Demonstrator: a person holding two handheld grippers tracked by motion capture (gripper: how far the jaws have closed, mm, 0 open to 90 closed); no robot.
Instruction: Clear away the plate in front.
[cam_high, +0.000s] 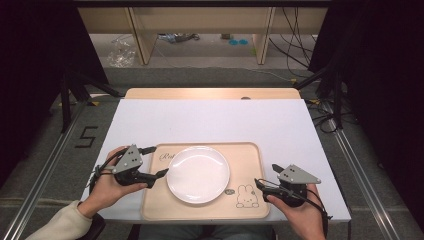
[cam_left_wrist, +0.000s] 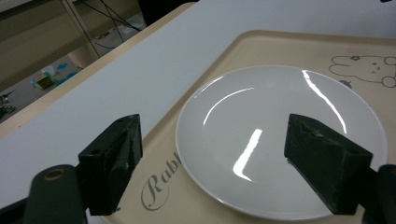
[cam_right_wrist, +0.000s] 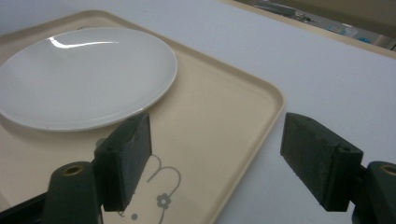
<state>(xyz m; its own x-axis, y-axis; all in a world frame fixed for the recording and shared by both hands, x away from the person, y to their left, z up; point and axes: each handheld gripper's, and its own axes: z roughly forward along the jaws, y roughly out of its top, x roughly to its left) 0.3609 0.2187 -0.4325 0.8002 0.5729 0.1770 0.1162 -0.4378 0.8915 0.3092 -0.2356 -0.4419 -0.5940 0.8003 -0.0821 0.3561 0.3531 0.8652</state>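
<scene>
Plate (cam_high: 198, 174), white & bare, sits in the middle of the tan tray (cam_high: 250, 155), low center of the high view, on the white bench (cam_high: 210, 120). Left claw (cam_high: 152, 162) is spread wide just beside the plate's left rim, not touching. Right claw (cam_high: 266, 176) is spread wide too, at the tray's right edge near the bunny drawing (cam_high: 246, 196).

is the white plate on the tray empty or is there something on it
Empty. The round white plate lies flat on the beige tray, and its glossy surface carries just light reflections, no food or objects.
</scene>
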